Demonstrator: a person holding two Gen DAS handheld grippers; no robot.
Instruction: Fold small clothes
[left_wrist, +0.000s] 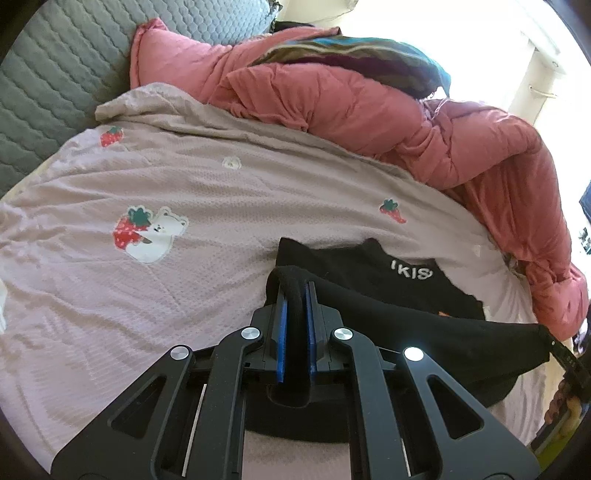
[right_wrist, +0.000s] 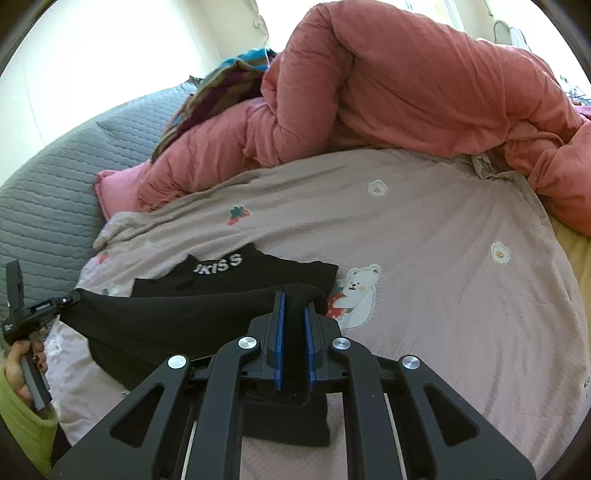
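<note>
Both claws are clamped on the same black garment (left_wrist: 388, 317): the left claw (left_wrist: 295, 317) has its blue pads pinched tight on a rolled corner of the cloth, and the right claw (right_wrist: 294, 328) grips the opposite corner the same way, with fabric bunched between its narrow-set fingers. In the right wrist view the left claw (right_wrist: 55, 304) shows from outside, holding the far end of the lifted edge, with the person's hand (right_wrist: 26, 360) on its handle.

The near edge of the garment is raised and stretched taut between the two claws, while the rest, with white lettering (right_wrist: 218, 263), lies flat on the bed beyond them. My reading is that a first fold is under way: the edge is picked up but not yet laid over the lettered part, so setting it down, smoothing and any further folds remain.

Under the garment is a pale pink bedspread (left_wrist: 110, 295) printed with bears and strawberries. Behind it a pink duvet (right_wrist: 406, 92) is heaped, with a striped cloth (left_wrist: 351, 55) on top and a grey quilted pillow (left_wrist: 55, 74) at the side.
</note>
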